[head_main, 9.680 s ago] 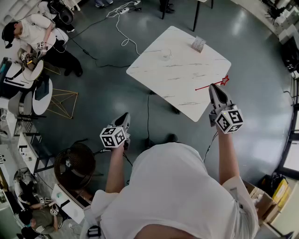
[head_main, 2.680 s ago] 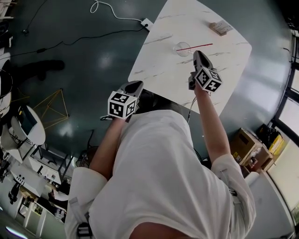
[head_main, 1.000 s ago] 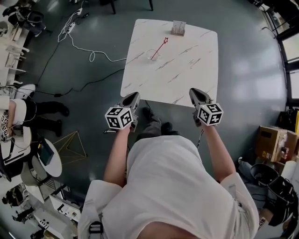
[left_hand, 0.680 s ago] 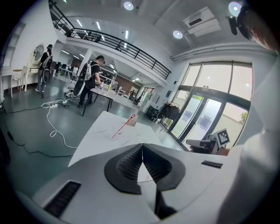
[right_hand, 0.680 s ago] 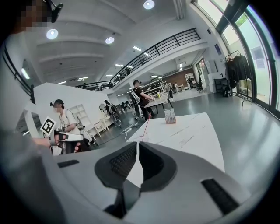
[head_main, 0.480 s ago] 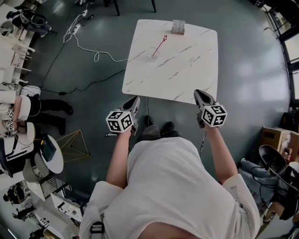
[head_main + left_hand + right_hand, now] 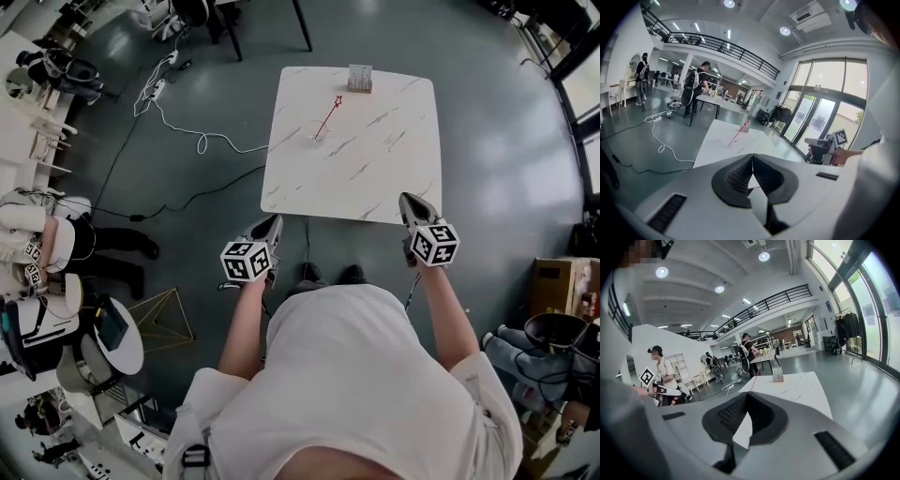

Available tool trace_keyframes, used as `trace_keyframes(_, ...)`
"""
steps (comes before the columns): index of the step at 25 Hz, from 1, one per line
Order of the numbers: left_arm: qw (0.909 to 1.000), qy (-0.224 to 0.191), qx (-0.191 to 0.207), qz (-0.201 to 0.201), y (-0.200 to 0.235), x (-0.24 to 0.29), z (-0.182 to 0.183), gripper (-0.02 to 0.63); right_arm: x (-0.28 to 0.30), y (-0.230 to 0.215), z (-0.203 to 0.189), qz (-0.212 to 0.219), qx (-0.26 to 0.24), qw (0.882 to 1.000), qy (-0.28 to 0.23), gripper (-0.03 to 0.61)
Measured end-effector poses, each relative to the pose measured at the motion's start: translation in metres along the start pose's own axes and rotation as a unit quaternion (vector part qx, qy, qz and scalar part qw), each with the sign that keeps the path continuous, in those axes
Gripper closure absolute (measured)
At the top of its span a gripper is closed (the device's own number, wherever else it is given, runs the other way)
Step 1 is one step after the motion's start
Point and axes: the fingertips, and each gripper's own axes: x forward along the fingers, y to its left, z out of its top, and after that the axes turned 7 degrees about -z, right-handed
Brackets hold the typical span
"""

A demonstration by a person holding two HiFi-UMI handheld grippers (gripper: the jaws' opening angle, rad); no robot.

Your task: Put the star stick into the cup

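The red star stick stands tilted in the clear cup on the far left part of the white marble table, its star end pointing up and away. Neither gripper is near it. My left gripper hangs over the floor just short of the table's near edge, shut and empty. My right gripper is at the near right corner, also shut and empty. The left gripper view shows the star stick far ahead; the right gripper view shows the star stick as a thin red line.
A small box-like holder stands at the table's far edge, also seen as the holder in the right gripper view. A white cable trails over the grey floor left of the table. People and desks sit at the far left.
The right gripper, which held the stick earlier, has let it go into the cup. Both grippers have drawn back from the table, which now lies further away.
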Motion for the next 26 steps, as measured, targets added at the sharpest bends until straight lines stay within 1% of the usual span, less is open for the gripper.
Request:
trace_keyframes(5, 1.0, -0.006, 0.005, -0.005, 0.006, -0.002, 0.005, 0.599, 0.001, 0.011, 0.007, 0.006, -0.018, 1.0, -0.003, 0.554)
trace_keyframes(20, 0.9999, -0.009, 0.004, -0.013, 0.015, -0.011, 0.009, 0.599, 0.0, 0.018, 0.024, -0.011, -0.017, 1.0, -0.018, 0.554)
trace_keyframes(26, 0.9997, 0.005, 0.015, -0.019, 0.016, -0.012, 0.007, 0.599, 0.003, 0.02, 0.026, -0.015, -0.017, 1.0, -0.019, 0.554)
